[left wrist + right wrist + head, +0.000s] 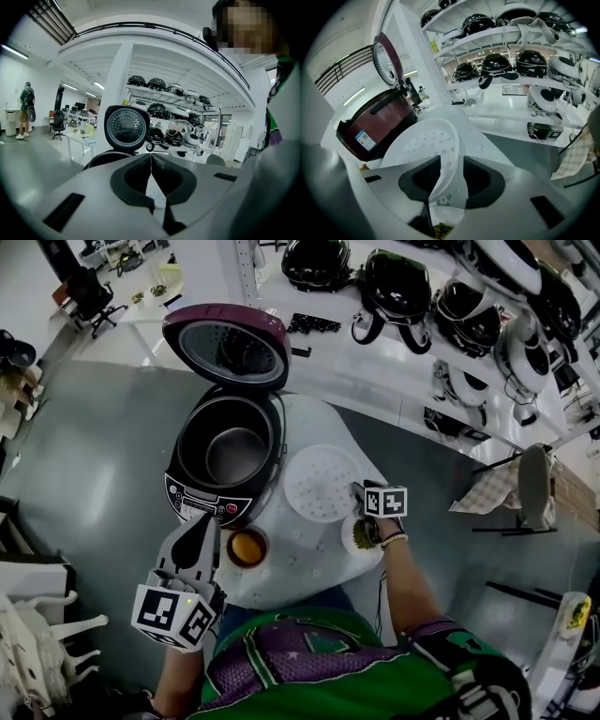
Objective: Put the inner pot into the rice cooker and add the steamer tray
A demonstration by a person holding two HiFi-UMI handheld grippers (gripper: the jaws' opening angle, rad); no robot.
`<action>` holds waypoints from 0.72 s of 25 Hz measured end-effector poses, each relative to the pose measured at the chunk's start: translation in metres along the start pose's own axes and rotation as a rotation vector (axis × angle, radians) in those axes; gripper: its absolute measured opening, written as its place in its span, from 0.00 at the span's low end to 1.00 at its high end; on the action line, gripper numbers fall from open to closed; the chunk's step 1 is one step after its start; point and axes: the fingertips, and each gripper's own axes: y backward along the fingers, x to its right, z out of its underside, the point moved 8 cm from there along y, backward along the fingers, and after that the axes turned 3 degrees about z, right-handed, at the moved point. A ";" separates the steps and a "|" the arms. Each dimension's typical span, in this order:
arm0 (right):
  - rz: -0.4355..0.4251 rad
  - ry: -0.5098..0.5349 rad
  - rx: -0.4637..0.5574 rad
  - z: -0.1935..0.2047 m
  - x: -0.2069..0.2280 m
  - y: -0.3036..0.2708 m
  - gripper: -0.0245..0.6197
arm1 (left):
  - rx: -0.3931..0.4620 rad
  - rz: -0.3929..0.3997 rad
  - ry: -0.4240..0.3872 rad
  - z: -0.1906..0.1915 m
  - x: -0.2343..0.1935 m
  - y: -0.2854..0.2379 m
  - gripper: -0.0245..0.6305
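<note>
The dark red rice cooker (192, 493) stands on the small white table (309, 573) with its lid (228, 343) up. The metal inner pot (234, 454) sits inside it. To its right the white perforated steamer tray (322, 484) lies flat on the table. My right gripper (359, 491) is at the tray's right edge. In the right gripper view its jaws (451, 157) straddle the tray (422, 143) rim, with a gap still showing at the right pad, so it is open. My left gripper (208, 519) hovers shut and empty in front of the cooker (105, 157).
A small bowl with orange contents (247, 547) sits in front of the cooker. A bowl of green bits (359, 535) lies under my right hand. White shelves of helmets (403, 287) run along the back. A chair with a cloth (525, 484) stands at the right.
</note>
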 end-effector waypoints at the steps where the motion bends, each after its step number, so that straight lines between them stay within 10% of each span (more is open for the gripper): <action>1: 0.006 -0.016 -0.008 0.001 0.002 -0.002 0.27 | -0.002 -0.003 0.001 0.001 -0.001 0.001 0.07; 18: 0.081 -0.227 -0.031 -0.002 0.004 -0.017 0.09 | -0.014 -0.023 0.009 0.005 -0.006 0.015 0.07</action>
